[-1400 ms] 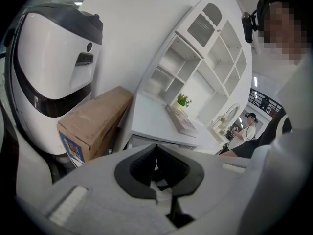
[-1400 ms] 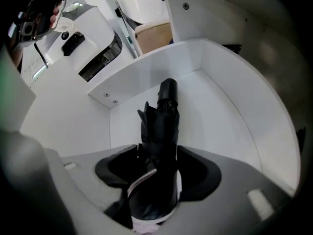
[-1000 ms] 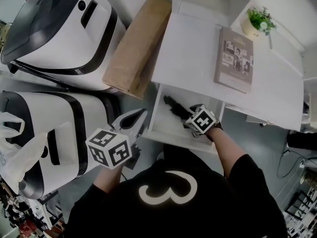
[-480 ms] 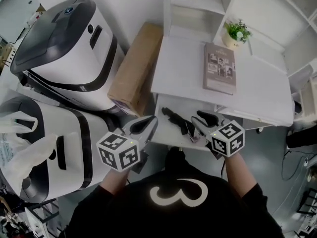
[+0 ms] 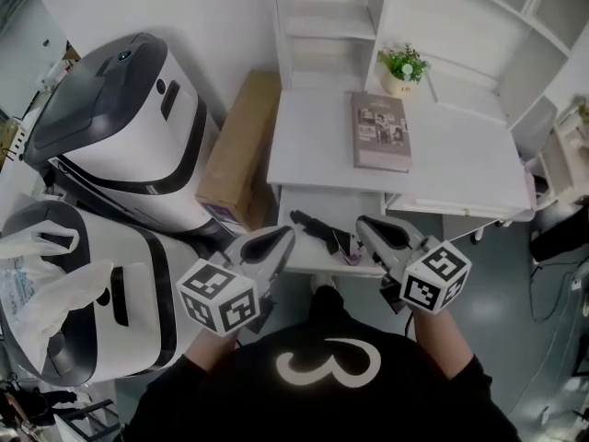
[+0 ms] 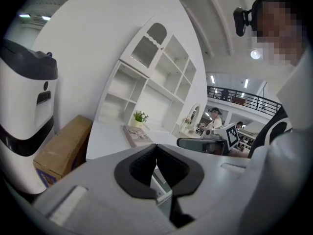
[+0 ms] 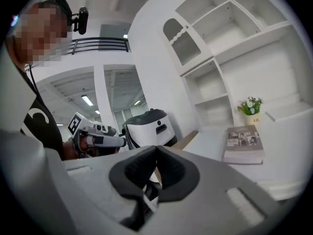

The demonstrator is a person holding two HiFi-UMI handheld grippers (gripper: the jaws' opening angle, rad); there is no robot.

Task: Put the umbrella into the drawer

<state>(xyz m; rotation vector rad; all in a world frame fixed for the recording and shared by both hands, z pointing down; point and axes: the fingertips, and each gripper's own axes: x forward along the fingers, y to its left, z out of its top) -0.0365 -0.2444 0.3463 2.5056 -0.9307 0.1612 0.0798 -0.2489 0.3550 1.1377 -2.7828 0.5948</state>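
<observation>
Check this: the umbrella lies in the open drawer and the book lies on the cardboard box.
Not quite: the head view shows the book lying on the white desk, not on the cardboard box. The umbrella does lie in the open drawer.

Flat on the white counter [image 5: 460,159], toward its back edge, a brown-covered book [image 5: 381,132]. Just beyond the book, by the back edge, a small potted plant [image 5: 402,66] in a pale pot. Behind, white open shelving [image 5: 460,17]. Along the counter's left edge, a long cardboard box [image 5: 238,150]. Left of the box, a white-and-grey machine [image 5: 120,118]. Nearer, a second machine [image 5: 138,284] of the same kind, with a white plastic bag [image 5: 46,293] over its left side.
</observation>
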